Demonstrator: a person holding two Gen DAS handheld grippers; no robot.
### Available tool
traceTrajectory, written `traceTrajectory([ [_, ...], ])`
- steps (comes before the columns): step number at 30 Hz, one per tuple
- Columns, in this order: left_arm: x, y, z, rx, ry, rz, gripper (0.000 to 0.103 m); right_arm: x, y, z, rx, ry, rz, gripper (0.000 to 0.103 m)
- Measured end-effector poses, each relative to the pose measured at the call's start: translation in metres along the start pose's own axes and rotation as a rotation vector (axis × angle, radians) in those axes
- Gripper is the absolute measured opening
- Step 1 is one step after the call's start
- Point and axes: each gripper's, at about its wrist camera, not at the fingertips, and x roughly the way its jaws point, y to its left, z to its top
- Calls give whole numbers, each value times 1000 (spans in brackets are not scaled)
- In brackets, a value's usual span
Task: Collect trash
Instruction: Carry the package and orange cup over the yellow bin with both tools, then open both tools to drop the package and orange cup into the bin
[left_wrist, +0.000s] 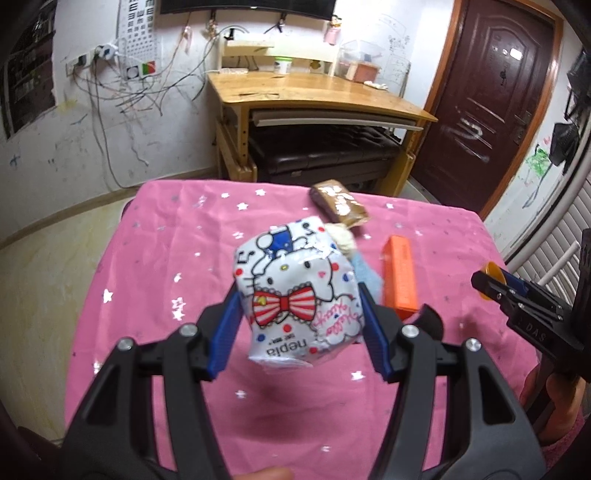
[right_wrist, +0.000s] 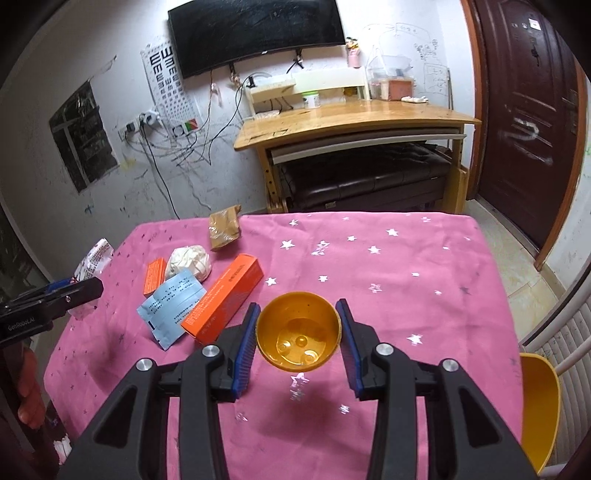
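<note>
My left gripper is shut on a white Hello Kitty tissue pack and holds it above the pink tablecloth. It also shows at the left of the right wrist view. My right gripper is shut on a small orange bowl, held over the cloth, its opening toward the camera. On the cloth lie a long orange box, a smaller orange box, a light blue packet, a crumpled white paper ball and a brown wrapper.
A wooden desk with a dark bench under it stands behind the table. A dark door is at the right. A yellow chair is at the table's right edge. Cables hang on the wall at the left.
</note>
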Motion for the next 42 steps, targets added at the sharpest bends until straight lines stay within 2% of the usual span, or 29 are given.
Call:
traceTrajectory([
  [7,-2,-45,1,64,-9,-32,57,-28,-30,-10,45,-44,-21,36],
  [15,-1,-106,2,152,-13,-80,57,-61,-84,-33,140,-88,-74,36],
  [25,16,-176,-3,251,19,-152,58,-94,-148,-64,251,-116,-158,36],
  [30,22,-212,-9,310,40,-190,58,-102,-174,-78,294,-118,-199,36],
  [39,27,-282,-23,413,62,-266,58,-106,-213,-99,367,-117,-217,37],
  [42,31,-302,-27,435,76,-286,58,-107,-223,-103,394,-119,-210,43],
])
